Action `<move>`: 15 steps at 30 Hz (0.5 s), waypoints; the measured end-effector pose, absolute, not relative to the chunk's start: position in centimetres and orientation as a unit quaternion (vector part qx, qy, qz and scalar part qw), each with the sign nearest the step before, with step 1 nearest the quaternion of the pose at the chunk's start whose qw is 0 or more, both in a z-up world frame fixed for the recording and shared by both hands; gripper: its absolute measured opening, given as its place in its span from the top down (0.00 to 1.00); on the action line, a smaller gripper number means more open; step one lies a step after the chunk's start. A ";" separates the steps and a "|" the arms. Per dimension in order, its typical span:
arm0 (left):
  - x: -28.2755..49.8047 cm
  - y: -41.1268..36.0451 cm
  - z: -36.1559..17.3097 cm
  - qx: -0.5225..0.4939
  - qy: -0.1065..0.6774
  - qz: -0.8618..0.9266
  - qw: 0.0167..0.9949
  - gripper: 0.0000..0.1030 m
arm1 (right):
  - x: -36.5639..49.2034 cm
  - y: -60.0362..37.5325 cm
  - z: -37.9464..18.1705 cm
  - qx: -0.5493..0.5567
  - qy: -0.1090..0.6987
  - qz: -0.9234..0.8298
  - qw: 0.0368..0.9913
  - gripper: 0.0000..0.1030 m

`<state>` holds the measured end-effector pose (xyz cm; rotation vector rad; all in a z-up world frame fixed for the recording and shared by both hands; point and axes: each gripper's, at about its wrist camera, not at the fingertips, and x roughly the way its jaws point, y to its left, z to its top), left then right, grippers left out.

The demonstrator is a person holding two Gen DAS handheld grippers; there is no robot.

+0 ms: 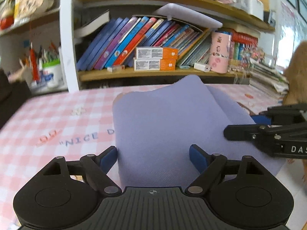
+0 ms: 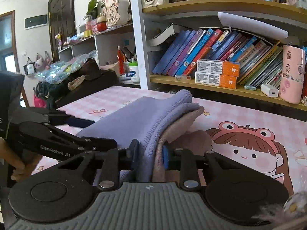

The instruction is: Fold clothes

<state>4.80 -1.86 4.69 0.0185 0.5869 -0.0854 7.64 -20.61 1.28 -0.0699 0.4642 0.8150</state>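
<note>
While the right tool (image 2: 150, 156) pinches the near edge of the folded lilac garment (image 2: 145, 118), its blue pads pressed in on the stacked layers, the left tool (image 1: 153, 158) stands wide with nothing gripped, its pads either side of the same cloth's near end. Only one bundle is in play: lilac on the outside, a pinkish-beige layer showing at its right-hand fold. It lies on the pink-checked tabletop (image 1: 57, 115), lengthwise from the near edge toward the far edge under the bookshelf (image 2: 211, 88), its far end bunched and raised. Judging by the rounded folds, the fabric is soft, thick and light; it will sag and slide layer on layer, so a hold should take all the layers together at an edge or corner, not one loose ply, and a lift should be supported on both sides
</note>
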 end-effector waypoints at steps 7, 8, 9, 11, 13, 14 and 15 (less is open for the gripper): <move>5.0 -0.5 5.8 -0.013 0.281 -0.064 0.957 0.10 | 11.2 -22.4 -0.3 0.044 0.304 0.355 0.883 0.22; 5.3 0.1 5.8 -0.027 0.285 -0.074 0.955 0.10 | 11.5 -22.7 -0.4 0.057 0.315 0.359 0.877 0.22; 5.6 0.6 5.6 -0.042 0.289 -0.080 0.953 0.10 | 11.8 -22.8 -0.8 0.073 0.329 0.364 0.868 0.23; 6.4 1.6 5.1 -0.081 0.306 -0.079 0.945 0.10 | 12.2 -22.8 -1.3 0.095 0.351 0.375 0.853 0.26; 7.1 2.5 4.3 -0.125 0.322 -0.075 0.935 0.11 | 12.4 -22.8 -1.7 0.113 0.365 0.385 0.840 0.33; 7.3 2.7 3.8 -0.149 0.329 -0.078 0.929 0.12 | 12.4 -22.7 -1.7 0.113 0.364 0.385 0.840 0.34; 7.5 2.9 3.2 -0.172 0.336 -0.080 0.923 0.12 | 12.3 -22.7 -1.7 0.112 0.364 0.386 0.841 0.37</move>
